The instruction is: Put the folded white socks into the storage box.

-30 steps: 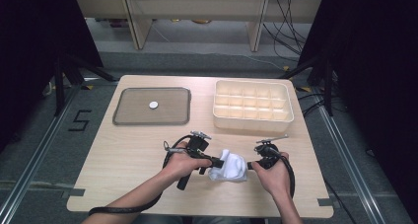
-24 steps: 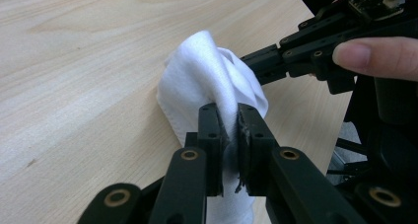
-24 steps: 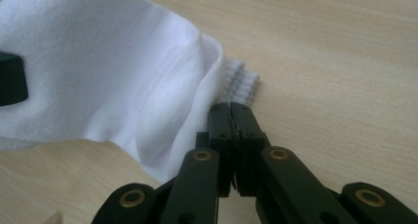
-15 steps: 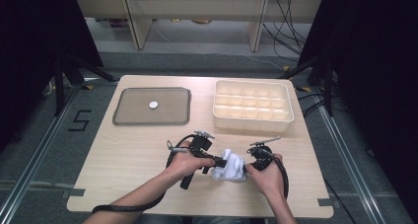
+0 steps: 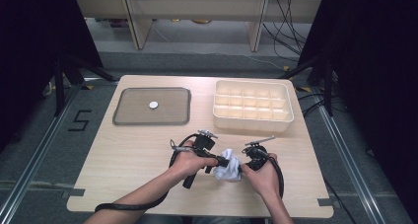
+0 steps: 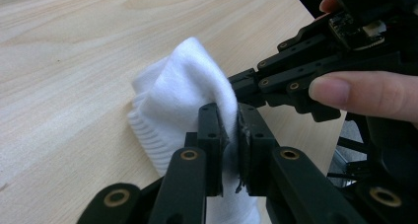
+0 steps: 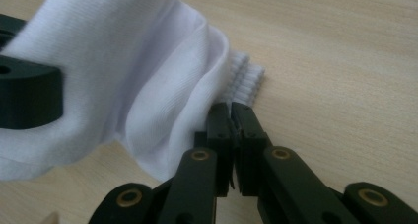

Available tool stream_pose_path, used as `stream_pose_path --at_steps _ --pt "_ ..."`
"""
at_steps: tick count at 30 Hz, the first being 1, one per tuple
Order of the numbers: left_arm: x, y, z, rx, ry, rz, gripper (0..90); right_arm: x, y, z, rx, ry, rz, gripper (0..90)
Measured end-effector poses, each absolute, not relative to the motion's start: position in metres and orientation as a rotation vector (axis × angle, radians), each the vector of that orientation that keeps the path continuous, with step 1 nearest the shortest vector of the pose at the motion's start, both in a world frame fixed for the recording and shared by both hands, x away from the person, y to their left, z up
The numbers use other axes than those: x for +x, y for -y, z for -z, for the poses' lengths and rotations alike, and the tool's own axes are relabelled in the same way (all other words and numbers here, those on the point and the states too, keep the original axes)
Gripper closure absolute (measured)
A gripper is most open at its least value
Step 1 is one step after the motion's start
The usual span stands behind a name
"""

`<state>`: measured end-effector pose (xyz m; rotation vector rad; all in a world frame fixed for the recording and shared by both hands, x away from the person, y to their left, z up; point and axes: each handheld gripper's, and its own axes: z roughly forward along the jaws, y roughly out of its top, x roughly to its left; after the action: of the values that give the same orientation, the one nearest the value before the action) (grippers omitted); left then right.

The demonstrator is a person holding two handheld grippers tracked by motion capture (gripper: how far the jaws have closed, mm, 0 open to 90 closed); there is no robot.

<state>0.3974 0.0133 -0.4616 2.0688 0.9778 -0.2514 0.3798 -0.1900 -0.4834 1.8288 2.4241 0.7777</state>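
A white sock [image 5: 228,168] with a ribbed cuff hangs bunched between both grippers, just above the wooden table [image 5: 138,155] near its front edge. My left gripper [image 5: 222,161] comes in from the left. In the left gripper view it [image 6: 230,123] is shut on a fold of the sock [image 6: 182,86]. My right gripper [image 5: 242,166] meets it from the right. In the right gripper view it [image 7: 230,116] is shut on the sock's edge [image 7: 148,61] beside the ribbed cuff [image 7: 244,78].
A dark flat tray [image 5: 117,110] with a small white disc [image 5: 153,105] on it lies at the back left. A cream box [image 5: 251,125] with several compartments stands at the back right. Black cables trail from both grippers across the front of the table.
The right hand has edged slightly left toward the left one, and the sock is bunched tighter between the two grippers.
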Motion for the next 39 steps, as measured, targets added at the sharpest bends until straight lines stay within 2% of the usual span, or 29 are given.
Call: stream_pose_path --at_steps 29,33,39 --pt "0.394 0.002 0.47 2.127 -0.96 0.186 81.1 0.376 0.173 0.482 1.842 -2.442 -0.756 85.3" --pt "0.391 0.005 0.473 2.136 -0.947 0.179 81.3 0.378 0.187 0.469 1.789 -2.358 -0.897 85.1" --pt "0.39 0.008 0.474 2.149 -0.94 0.169 81.3 0.388 0.192 0.44 1.766 -2.304 -0.996 76.3"
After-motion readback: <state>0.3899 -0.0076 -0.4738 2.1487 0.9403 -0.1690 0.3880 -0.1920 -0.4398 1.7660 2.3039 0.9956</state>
